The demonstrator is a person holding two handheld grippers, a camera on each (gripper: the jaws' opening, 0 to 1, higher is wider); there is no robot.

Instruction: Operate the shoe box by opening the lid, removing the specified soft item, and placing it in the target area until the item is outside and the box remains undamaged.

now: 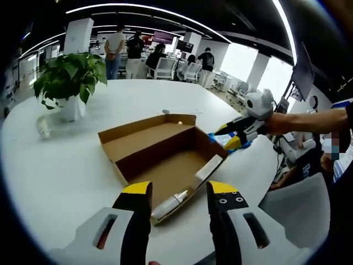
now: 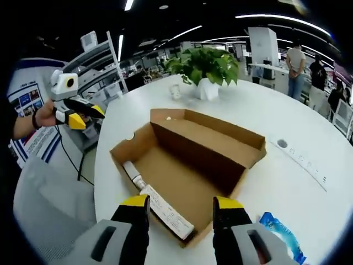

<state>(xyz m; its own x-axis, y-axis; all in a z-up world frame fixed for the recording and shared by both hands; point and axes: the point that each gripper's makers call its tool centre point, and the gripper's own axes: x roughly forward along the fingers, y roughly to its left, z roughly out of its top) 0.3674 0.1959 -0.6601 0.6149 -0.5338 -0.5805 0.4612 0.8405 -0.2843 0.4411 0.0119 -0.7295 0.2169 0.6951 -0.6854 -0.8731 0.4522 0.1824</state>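
Observation:
The cardboard shoe box (image 1: 165, 165) lies open on the white round table (image 1: 66, 171), its lid (image 1: 146, 135) folded back; the inside looks bare. In the right gripper view the box (image 2: 187, 165) sits just past my right gripper (image 2: 182, 203), which is open with only the box's labelled edge (image 2: 165, 212) beyond its jaws. A soft blue packet (image 2: 281, 232) rests on the table, outside the box, right of that gripper. My left gripper (image 1: 179, 190) is open above the box's near corner. The right gripper (image 1: 234, 135) appears beyond the box, over the blue packet (image 1: 220, 139).
A potted plant (image 1: 69, 83) and a small white object (image 1: 43, 127) stand at the table's far side. A power strip (image 2: 300, 157) lies beyond the box. A grey chair (image 1: 303, 210) is by the table edge. People stand far behind.

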